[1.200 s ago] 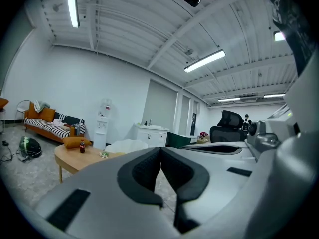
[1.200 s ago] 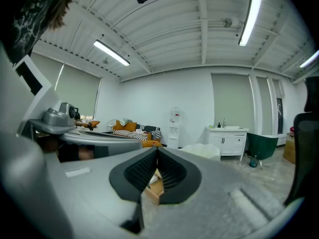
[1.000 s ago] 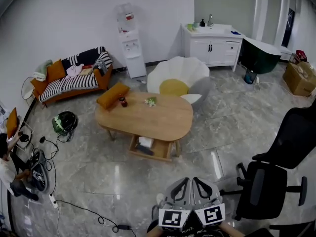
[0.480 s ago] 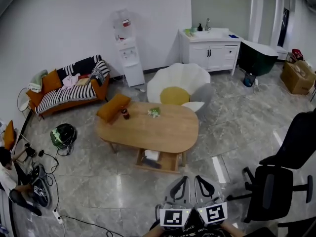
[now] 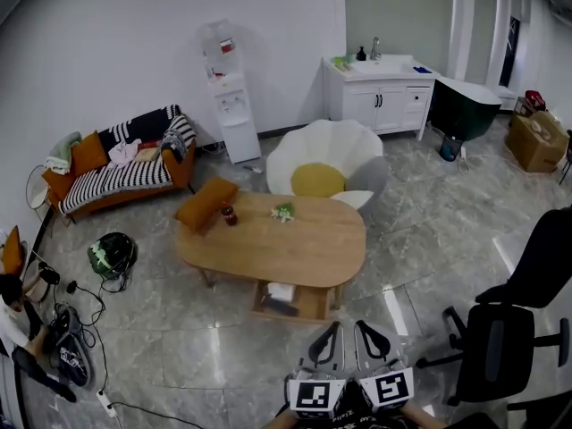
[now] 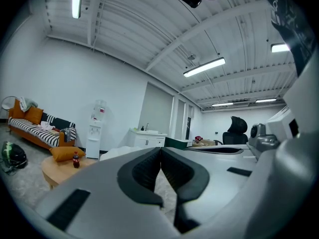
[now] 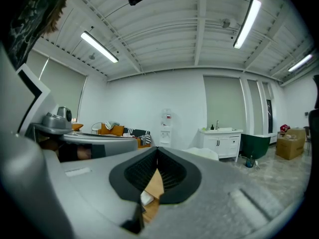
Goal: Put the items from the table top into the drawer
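Left claw [image 5: 333, 327]: bottom centre of the head view, jaws pressed together, nothing between them; the left gripper view [image 6: 160, 150] shows the same.
Right claw [image 5: 361, 326]: just beside the left one, jaws likewise closed and empty [image 7: 157, 150].
Surface [image 5: 295, 248]: oval, wooden, centre of frame, well apart from both claws.
Bottle [image 5: 229, 214]: small, dark, upright near the surface's upper left end.
Green-and-white bundle [image 5: 283, 211]: on the surface, near the bottle, to its right.
Orange cushion [image 5: 206, 204]: at the surface's left end, just beside the bottle.
Drawer [image 5: 308, 307]: pulled out under the surface's near edge, with a white item [image 5: 280, 291] inside.
Striped sofa [image 5: 116, 172]: left of frame.
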